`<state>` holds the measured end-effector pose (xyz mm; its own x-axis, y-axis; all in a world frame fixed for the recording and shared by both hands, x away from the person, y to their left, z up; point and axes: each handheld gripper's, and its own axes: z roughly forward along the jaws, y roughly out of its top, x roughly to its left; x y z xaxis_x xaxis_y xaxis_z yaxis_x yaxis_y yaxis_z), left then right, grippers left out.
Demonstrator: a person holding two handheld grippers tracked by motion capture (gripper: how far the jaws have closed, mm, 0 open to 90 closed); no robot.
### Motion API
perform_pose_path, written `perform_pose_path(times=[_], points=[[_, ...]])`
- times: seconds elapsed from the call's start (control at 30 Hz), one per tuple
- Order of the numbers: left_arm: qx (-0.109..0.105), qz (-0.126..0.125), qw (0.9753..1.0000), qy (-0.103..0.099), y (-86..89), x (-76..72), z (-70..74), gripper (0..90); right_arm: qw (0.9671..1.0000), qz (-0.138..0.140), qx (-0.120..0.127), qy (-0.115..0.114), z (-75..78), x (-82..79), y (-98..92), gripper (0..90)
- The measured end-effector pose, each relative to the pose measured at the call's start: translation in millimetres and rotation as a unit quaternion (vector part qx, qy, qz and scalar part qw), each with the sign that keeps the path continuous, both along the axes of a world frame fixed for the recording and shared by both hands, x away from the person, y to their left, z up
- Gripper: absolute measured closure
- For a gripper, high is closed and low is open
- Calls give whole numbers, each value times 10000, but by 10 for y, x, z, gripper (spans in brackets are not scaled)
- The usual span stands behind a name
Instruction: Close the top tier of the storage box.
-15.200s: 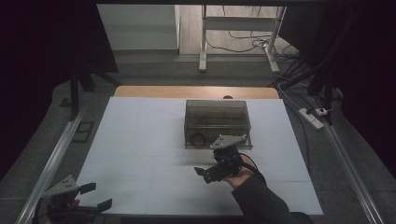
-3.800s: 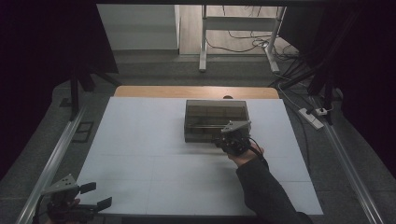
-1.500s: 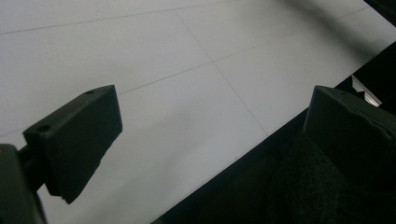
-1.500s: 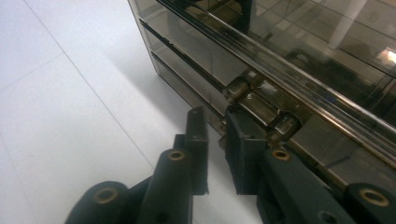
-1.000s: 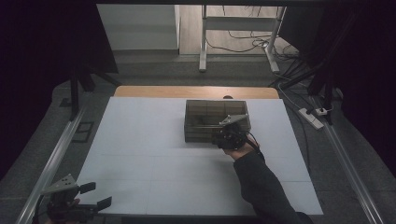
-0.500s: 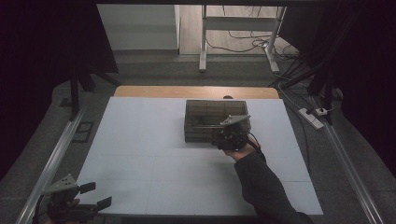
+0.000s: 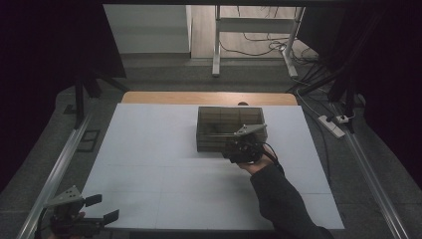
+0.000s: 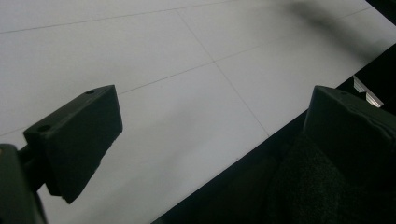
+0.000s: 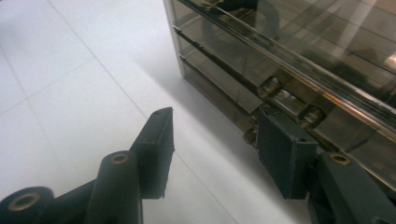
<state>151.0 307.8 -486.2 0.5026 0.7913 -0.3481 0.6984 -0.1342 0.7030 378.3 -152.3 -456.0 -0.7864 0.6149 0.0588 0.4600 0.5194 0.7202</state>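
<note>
The left gripper [image 7: 97,209] is held low at the near-left corner of the white table [image 7: 149,149], well apart from everything else. In the left gripper view its jaws are spread wide with nothing between them; one jaw is seen over the white surface, the other past the near edge, over dark fabric.

The smoked transparent drawer box [image 7: 229,128] is placed toward the far middle of the table, slightly right of centre, standing flat with stacked drawer fronts facing the person.

The right gripper [image 7: 242,149] is held against the near front face of the box, toward its right end, with the person's hand [image 7: 256,164] and dark sleeve [image 7: 283,199] behind it. In the right gripper view its jaws are parted: one fingertip [image 9: 156,140] hangs over bare table, while the other [image 9: 280,144] is seen just at the small round knobs [image 9: 310,114] on the lower drawer fronts. Nothing is clamped between them; actual contact with the knobs cannot be told.
</note>
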Motion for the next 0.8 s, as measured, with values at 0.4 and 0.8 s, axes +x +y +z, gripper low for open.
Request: perform_pose_path(times=[0.4, 0.8], points=[[3, 3, 10000, 0, -2, 1, 0, 35, 9999, -4, 154, -42, 65, -96, 30, 283], [-3, -1, 10000, -2, 1, 1, -1, 35, 9999, -61, 141, -22, 32, -156, 29, 72]])
